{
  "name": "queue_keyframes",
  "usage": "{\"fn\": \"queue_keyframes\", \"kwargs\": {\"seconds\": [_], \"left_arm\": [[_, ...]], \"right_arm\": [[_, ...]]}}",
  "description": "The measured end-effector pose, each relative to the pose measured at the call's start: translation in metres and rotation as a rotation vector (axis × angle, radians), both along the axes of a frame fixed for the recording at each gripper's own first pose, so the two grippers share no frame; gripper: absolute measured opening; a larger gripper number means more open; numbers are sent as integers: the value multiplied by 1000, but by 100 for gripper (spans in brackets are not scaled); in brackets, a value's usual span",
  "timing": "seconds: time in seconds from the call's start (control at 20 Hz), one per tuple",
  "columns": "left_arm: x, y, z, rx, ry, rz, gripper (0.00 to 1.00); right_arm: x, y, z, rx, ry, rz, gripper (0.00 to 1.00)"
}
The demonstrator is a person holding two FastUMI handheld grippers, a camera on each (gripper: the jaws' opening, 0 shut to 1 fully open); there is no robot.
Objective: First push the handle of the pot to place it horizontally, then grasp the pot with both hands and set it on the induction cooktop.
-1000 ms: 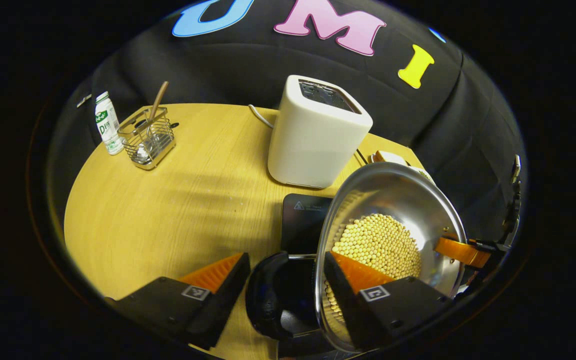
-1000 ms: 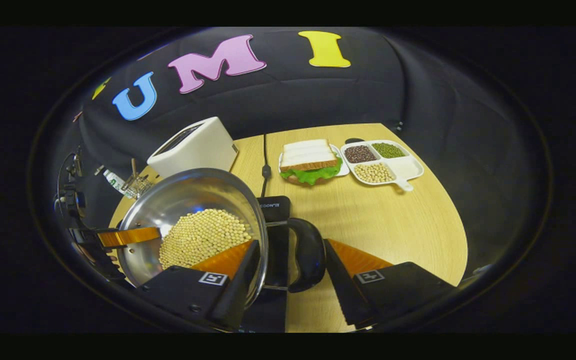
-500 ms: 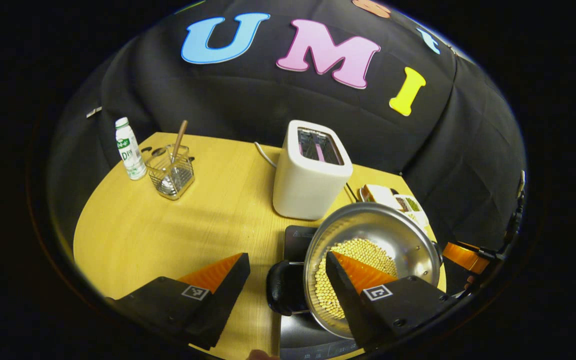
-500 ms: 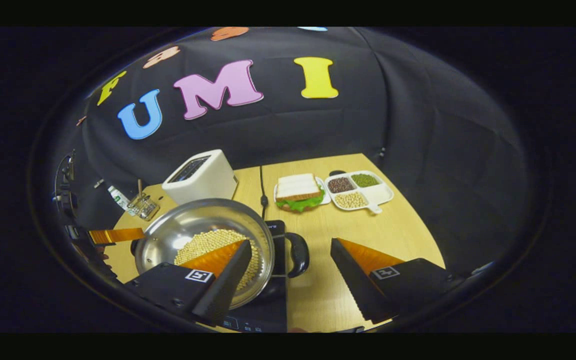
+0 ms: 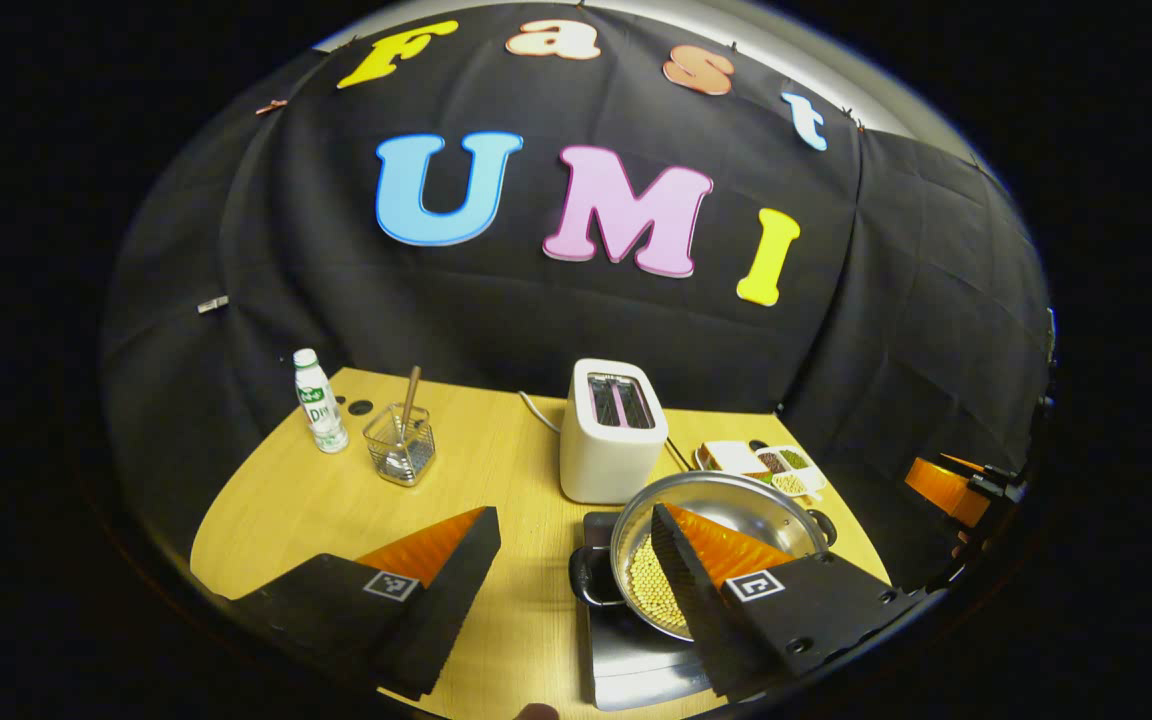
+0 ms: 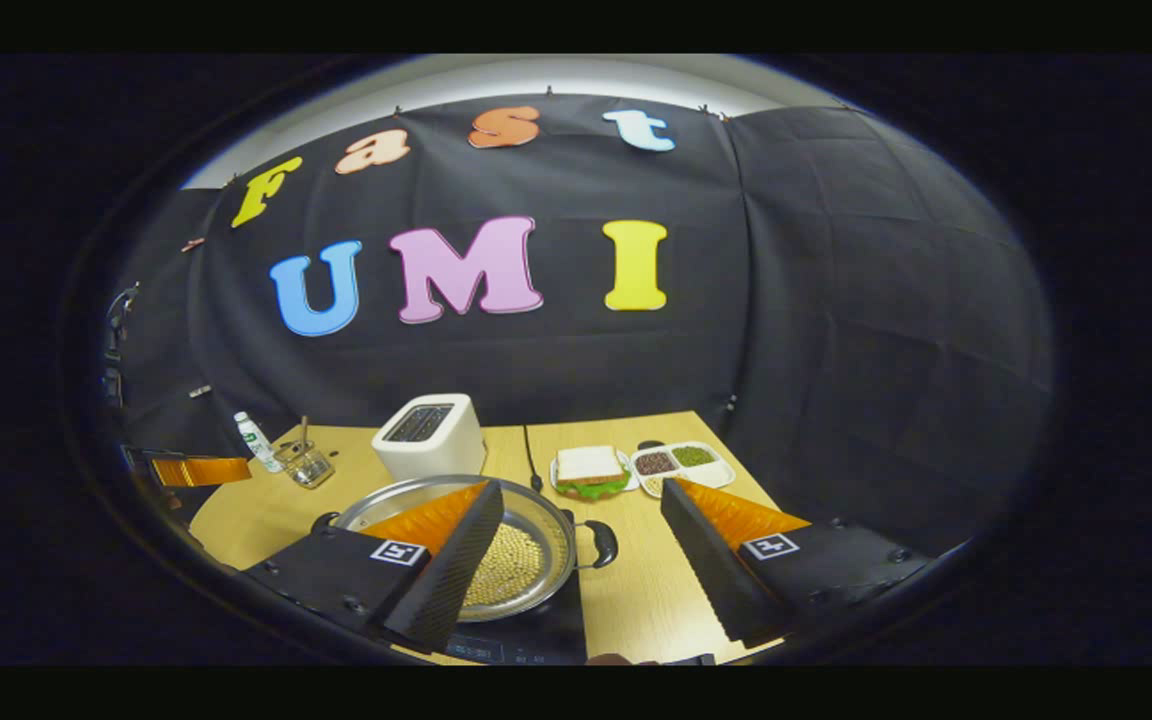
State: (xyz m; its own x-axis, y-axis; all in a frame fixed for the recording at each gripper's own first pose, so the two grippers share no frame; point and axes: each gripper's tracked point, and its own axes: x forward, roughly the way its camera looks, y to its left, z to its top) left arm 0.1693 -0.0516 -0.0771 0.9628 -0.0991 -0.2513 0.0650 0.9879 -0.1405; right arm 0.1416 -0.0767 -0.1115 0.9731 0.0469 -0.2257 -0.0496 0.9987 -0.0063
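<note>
A steel pot (image 5: 736, 500) holding yellow beans (image 5: 651, 590) sits level on the black induction cooktop (image 5: 636, 670). Its dark handles (image 5: 586, 577) point out to either side. My left gripper (image 5: 572, 512) hangs open above and behind the pot, with nothing between its fingers. In the right gripper view the pot (image 6: 536, 535) rests on the cooktop (image 6: 536, 640) with one handle (image 6: 601, 543) toward the middle of the view. My right gripper (image 6: 581, 488) is open too, raised clear of that handle. The right gripper (image 5: 946, 490) also shows at the far right edge of the left gripper view.
A white toaster (image 5: 611, 430) stands just behind the pot, its cable running back. A bottle (image 5: 319, 402) and a wire utensil holder (image 5: 401, 445) are at the table's far left. A sandwich plate (image 6: 589, 470) and a divided bean dish (image 6: 681, 463) lie at the far right.
Both grippers have pulled up and back from the pot. The handles that lay between their open fingers are now well below them. The pot rests on the cooktop.
</note>
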Motion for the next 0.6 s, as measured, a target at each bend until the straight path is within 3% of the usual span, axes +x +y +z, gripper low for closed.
{"fn": "queue_keyframes", "kwargs": {"seconds": [0.25,0.6], "left_arm": [[-62,26,40,-9,-149,84,95],[-145,49,41,-18,-271,156,95]], "right_arm": [[-52,15,37,-26,-119,17,99],[-116,23,52,-26,-189,3,100]]}}
